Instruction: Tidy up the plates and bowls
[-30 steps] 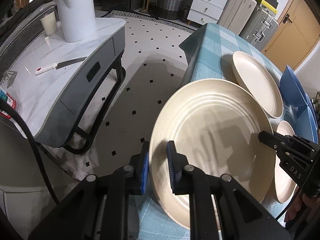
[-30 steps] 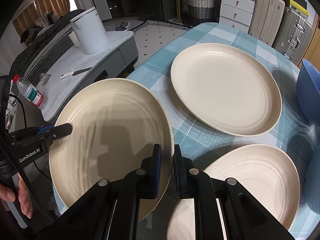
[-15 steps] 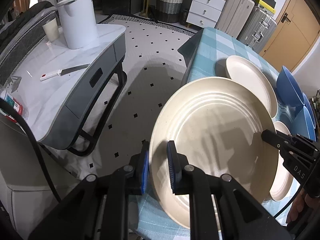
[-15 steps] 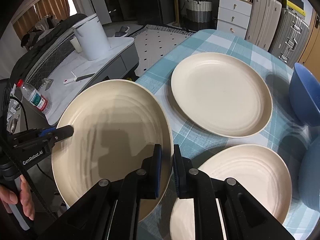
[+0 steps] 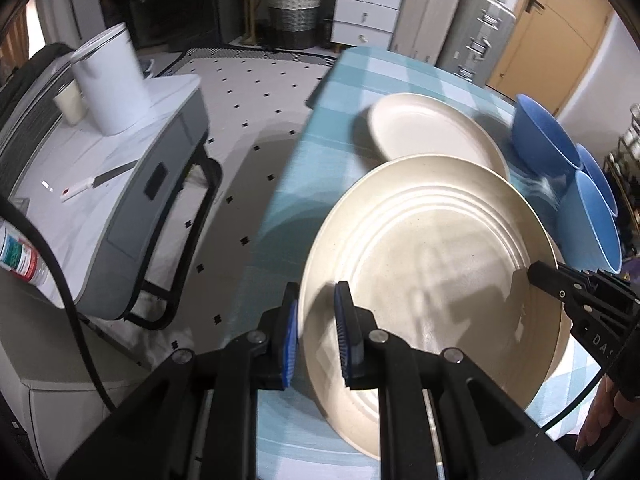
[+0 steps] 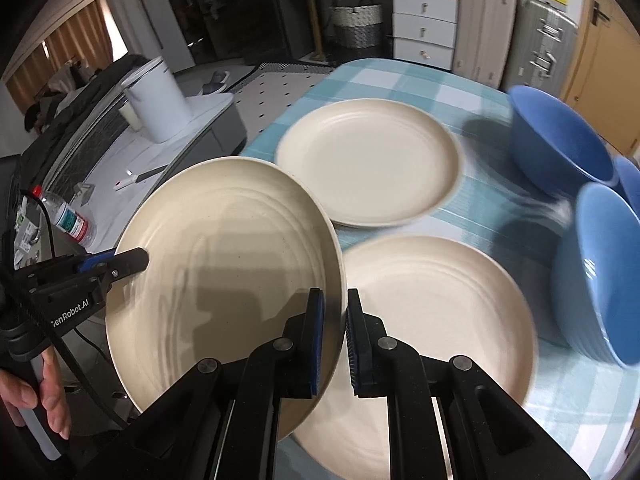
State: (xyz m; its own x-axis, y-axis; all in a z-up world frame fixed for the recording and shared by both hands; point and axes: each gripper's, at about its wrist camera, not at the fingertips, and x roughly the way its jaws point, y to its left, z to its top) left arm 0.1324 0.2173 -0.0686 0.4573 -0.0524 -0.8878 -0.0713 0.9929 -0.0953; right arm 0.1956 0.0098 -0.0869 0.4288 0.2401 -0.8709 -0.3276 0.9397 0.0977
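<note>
A large cream plate [image 5: 432, 264] is held in the air above the table, tilted; it also shows in the right wrist view [image 6: 224, 264]. My left gripper [image 5: 318, 340] is shut on its left rim. My right gripper [image 6: 334, 344] is shut on its opposite rim and appears in the left wrist view [image 5: 560, 284]. A second cream plate [image 6: 432, 320] lies on the table below the right gripper. A third cream plate [image 6: 368, 160] lies farther back. Blue bowls [image 6: 560, 136] [image 6: 600, 272] stand at the right.
The table has a teal checked cloth [image 6: 400, 80], with its left edge under the held plate. A grey side table [image 5: 120, 184] stands left across the floor, with a white canister [image 5: 108, 84], cup, knife and bottle. Drawers and suitcases stand at the back.
Both grippers have lifted the held plate higher and moved it back from the table. More of the table, the far plate and the blue bowls has come into view.
</note>
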